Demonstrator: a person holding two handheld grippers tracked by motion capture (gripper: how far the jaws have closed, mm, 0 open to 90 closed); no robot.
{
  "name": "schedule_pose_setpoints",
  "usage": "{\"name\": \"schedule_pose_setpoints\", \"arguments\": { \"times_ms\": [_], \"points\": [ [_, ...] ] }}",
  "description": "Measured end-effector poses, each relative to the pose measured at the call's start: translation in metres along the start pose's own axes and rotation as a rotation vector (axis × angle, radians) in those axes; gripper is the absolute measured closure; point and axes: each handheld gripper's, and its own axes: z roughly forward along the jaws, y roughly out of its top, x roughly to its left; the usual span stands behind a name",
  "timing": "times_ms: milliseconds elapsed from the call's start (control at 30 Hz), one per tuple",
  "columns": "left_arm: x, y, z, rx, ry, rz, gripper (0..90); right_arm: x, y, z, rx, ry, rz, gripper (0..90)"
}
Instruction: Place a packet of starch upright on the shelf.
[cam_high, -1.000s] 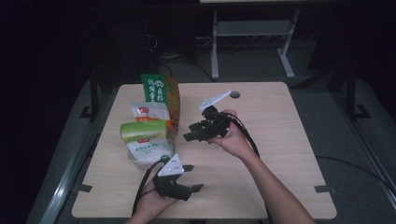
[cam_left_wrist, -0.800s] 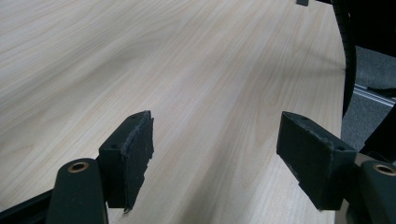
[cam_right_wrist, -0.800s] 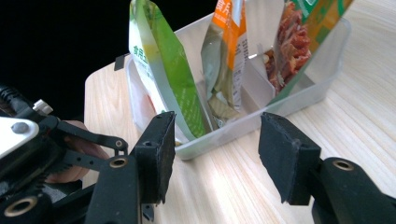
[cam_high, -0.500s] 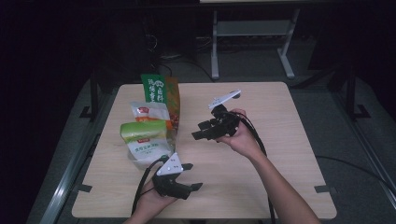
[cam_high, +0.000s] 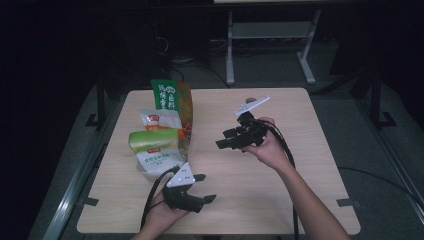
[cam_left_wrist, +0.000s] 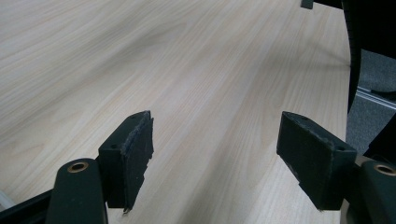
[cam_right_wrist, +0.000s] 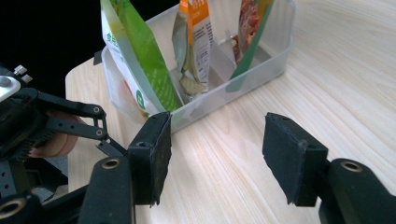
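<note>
The high view looks forward and down from above the person's side, taking in the whole table (cam_high: 280, 200). The left gripper view sits low and close, facing along bare tabletop toward its far edge. The right gripper view, equally low, faces the clear bin (cam_right_wrist: 261, 70) of packets, which the high view shares.

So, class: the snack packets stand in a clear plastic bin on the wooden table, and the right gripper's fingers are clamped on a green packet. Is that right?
Not quite. In the right gripper view the right gripper is open and empty; its jaws have just been opening. The snack packets do stand in the clear plastic bin on the wooden table.
</note>
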Motion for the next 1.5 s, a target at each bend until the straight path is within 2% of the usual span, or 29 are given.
{"name": "schedule_pose_setpoints", "arguments": {
  "times_ms": [300, 600, 700, 867, 1500],
  "points": [
    [0.001, 0.0, -0.001, -0.008, 0.005, 0.002, 26.8, -0.005, -0.009, -0.013, -0.004, -0.023, 0.028, 40.0],
    [0.002, 0.001, -0.001, 0.002, 0.009, 0.002, 26.7, -0.013, -0.025, -0.027, -0.005, -0.049, 0.059, 38.6],
    [0.003, 0.0, -0.001, 0.0, 0.01, 0.0, 26.7, -0.016, -0.029, -0.031, 0.012, -0.062, 0.074, 37.0],
    [0.003, 0.0, -0.001, -0.001, 0.013, -0.003, 26.6, -0.019, -0.037, -0.039, 0.003, -0.07, 0.091, 37.1],
    [0.005, 0.0, -0.002, -0.008, 0.02, -0.008, 26.5, -0.028, -0.067, -0.058, 0.006, -0.108, 0.155, 36.3]
  ]
}}
